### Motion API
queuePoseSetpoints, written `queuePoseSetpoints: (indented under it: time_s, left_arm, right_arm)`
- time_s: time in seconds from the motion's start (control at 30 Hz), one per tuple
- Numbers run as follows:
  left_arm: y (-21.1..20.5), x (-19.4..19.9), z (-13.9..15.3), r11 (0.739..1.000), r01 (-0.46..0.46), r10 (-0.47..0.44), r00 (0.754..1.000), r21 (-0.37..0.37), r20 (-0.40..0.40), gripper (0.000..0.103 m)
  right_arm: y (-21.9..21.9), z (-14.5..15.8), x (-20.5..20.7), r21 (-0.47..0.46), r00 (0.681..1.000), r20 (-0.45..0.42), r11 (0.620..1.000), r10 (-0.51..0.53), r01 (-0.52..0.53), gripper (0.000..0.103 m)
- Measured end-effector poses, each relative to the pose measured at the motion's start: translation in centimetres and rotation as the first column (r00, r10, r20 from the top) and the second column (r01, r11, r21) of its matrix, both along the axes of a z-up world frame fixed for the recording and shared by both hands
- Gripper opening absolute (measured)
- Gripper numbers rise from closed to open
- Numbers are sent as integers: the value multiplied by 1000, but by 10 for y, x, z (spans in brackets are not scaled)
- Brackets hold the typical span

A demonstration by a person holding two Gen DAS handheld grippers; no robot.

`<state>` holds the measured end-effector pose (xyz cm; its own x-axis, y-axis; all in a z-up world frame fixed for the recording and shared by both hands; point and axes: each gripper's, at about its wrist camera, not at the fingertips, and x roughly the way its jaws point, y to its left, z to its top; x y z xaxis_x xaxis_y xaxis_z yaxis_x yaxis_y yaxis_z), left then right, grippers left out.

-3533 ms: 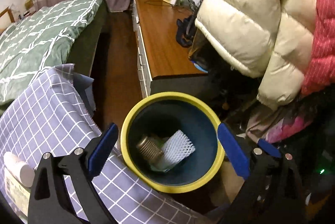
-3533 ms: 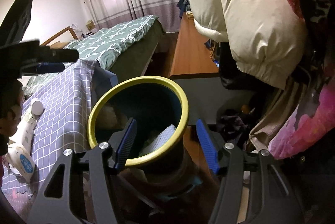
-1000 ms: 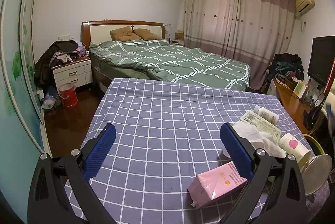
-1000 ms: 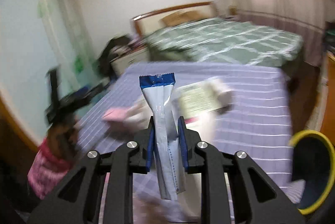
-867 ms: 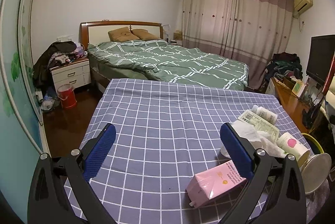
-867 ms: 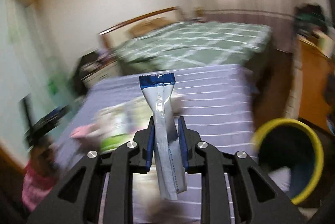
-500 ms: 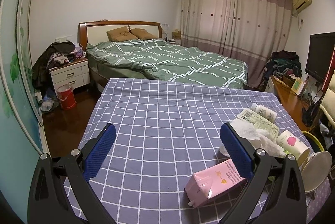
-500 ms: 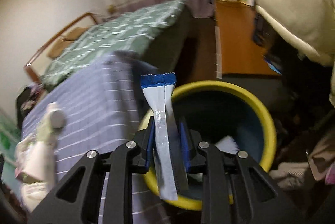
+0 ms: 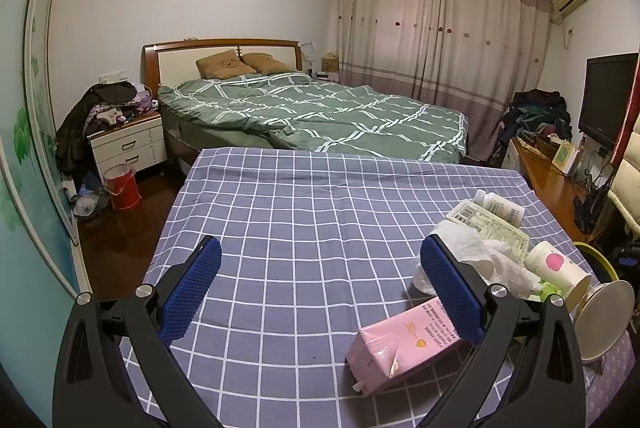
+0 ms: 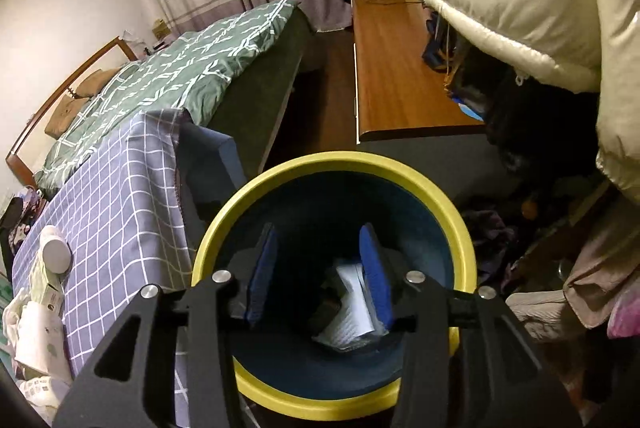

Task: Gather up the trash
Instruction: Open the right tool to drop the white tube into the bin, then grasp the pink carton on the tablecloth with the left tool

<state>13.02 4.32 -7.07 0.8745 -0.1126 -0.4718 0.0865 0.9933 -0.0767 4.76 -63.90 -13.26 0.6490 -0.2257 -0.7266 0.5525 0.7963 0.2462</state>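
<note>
The right gripper (image 10: 320, 270) hangs over the bin (image 10: 448, 216); its fingers have just been opening and stand partly apart with nothing between them. A white wrapper (image 10: 352, 312) lies inside on the dark bottom. The left gripper (image 9: 318, 292) is wide open and empty above the worktop (image 9: 304, 211).

Remaining trash sits at the worktop's right edge:
- Carton (image 9: 404, 350): pink, boxy, light, crushable. Grip across the flat sides.
- Tissue (image 9: 476, 260): soft, crumpled. Pinch a fold.
- Cup (image 9: 556, 268): thin-walled, lying on its side. Grip gently.
- Bottle (image 9: 500, 207): smooth plastic, likely slippery.
</note>
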Motion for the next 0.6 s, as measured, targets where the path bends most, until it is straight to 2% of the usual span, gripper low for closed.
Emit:
queuePoseSetpoints:
  time_s: [0.13,0.2,0.3,0.4,0.47,0.6]
  left_arm:
    - [-3,-1,-1,1000,31,-31,1000,-5,-6,98]
    - [-5,0,-2,998,63,-64,998,-5,-18,98]
    - [-13,1,-5,990,140,-140,989,-8,-47,98]
    - [-21,5,-14,966,254,-257,959,-40,-123,98]
    - [-28,6,-18,957,289,-291,945,-31,-152,98]
    - [-41,6,-28,938,347,-343,918,-16,-199,98]
  right_arm:
    - [6,10,0,27,999,37,1000,-10,9,45]
    - [16,19,2,41,997,73,999,2,-5,49]
    - [33,30,11,55,993,114,998,34,-41,50]
    - [51,41,18,79,982,177,994,58,-73,54]
    - [65,47,22,65,974,215,994,69,-85,56]
    - [79,48,28,24,975,204,995,92,-99,57]
